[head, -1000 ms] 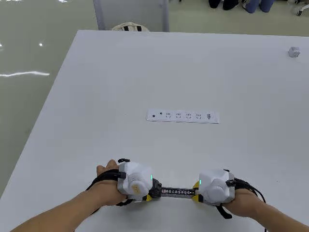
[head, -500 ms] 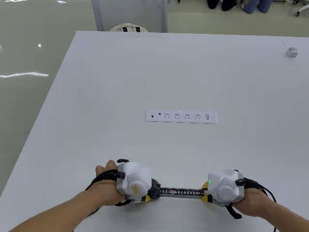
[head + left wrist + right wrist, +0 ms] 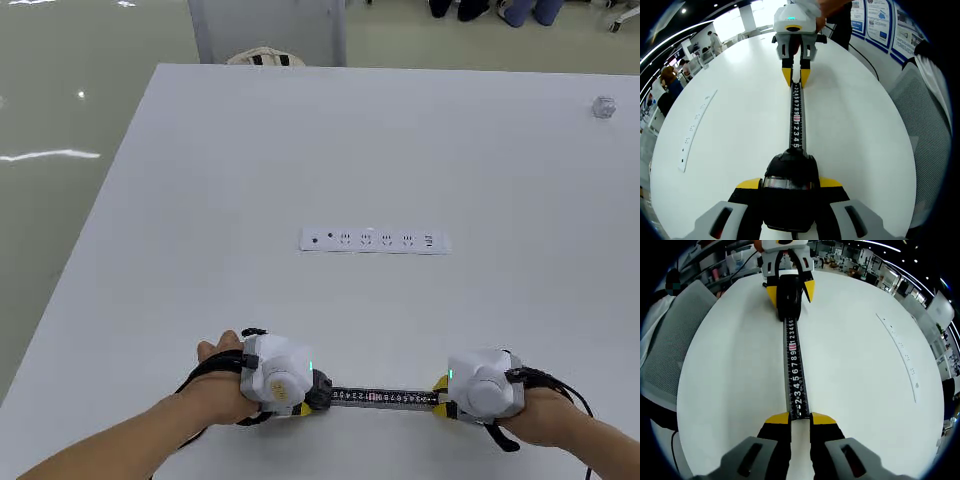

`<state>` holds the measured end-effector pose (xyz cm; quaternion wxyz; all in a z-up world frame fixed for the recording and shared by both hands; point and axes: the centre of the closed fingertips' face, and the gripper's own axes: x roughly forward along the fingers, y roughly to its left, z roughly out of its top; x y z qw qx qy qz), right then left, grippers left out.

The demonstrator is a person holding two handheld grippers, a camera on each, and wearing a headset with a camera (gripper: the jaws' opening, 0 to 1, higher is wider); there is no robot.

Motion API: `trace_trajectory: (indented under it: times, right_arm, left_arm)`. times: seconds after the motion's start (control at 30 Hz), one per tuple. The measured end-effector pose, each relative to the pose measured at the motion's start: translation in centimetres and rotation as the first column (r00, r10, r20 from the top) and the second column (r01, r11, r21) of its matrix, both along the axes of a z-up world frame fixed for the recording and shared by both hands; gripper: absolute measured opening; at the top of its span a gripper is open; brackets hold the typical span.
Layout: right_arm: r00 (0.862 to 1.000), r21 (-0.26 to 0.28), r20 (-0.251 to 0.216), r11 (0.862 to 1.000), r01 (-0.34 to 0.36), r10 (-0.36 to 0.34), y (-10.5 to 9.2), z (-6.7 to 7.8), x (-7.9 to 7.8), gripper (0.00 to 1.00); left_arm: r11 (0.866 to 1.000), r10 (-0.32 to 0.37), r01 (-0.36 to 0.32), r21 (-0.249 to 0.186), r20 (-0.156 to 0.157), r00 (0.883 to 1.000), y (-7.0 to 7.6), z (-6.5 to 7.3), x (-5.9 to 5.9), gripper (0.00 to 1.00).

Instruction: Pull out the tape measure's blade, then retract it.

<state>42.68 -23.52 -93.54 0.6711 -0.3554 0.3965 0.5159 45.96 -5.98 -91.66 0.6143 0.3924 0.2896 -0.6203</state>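
The black tape measure case (image 3: 791,187) sits between the yellow-tipped jaws of my left gripper (image 3: 791,184), which is shut on it; from the other side the case (image 3: 788,296) faces me. Its black blade (image 3: 796,117) with white numbers runs straight across the white table to my right gripper (image 3: 799,418), which is shut on the blade's end. In the head view the blade (image 3: 385,397) spans between the left gripper (image 3: 310,395) and the right gripper (image 3: 441,397) near the table's front edge.
A white power strip (image 3: 374,240) lies flat mid-table, well beyond the grippers. A small grey object (image 3: 602,107) rests at the far right of the table (image 3: 300,160). A mesh chair (image 3: 927,130) stands off the table's near edge.
My right gripper has moved to the right with the blade's end, so more blade shows between the grippers. The left gripper and case have stayed in place.
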Motion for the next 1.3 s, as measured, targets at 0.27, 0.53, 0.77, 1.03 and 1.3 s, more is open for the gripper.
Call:
trace_trajectory:
  times: [0.27,0.53,0.77,1.03,1.3]
  right_arm:
    - [1.0,-0.012,-0.004,1.0,-0.004,0.004,-1.1,0.0,-0.2,0.12]
    - [1.0,-0.02,-0.004,1.0,-0.003,0.003,-2.0,-0.1,-0.3,0.12]
    - [1.0,-0.029,-0.001,1.0,-0.003,0.003,-2.7,-0.1,-0.3,0.12]
    - [1.0,-0.04,0.002,0.999,0.006,-0.006,-4.2,-0.1,-0.5,0.12]
    - [1.0,-0.048,0.006,0.999,0.014,-0.014,-4.9,0.0,-0.7,0.12]
  left_arm:
    - [1.0,0.001,-0.001,0.001,-0.002,1.0,0.0,0.2,-0.1,0.37]
    - [1.0,0.002,-0.002,0.003,-0.004,1.0,0.0,0.0,0.0,0.37]
    - [1.0,0.003,-0.003,0.003,-0.005,1.0,0.0,0.1,0.0,0.37]
    - [1.0,0.002,-0.001,0.004,-0.005,1.0,0.0,0.0,0.0,0.37]
    - [1.0,0.001,-0.001,0.005,-0.005,1.0,0.0,0.1,0.0,0.37]
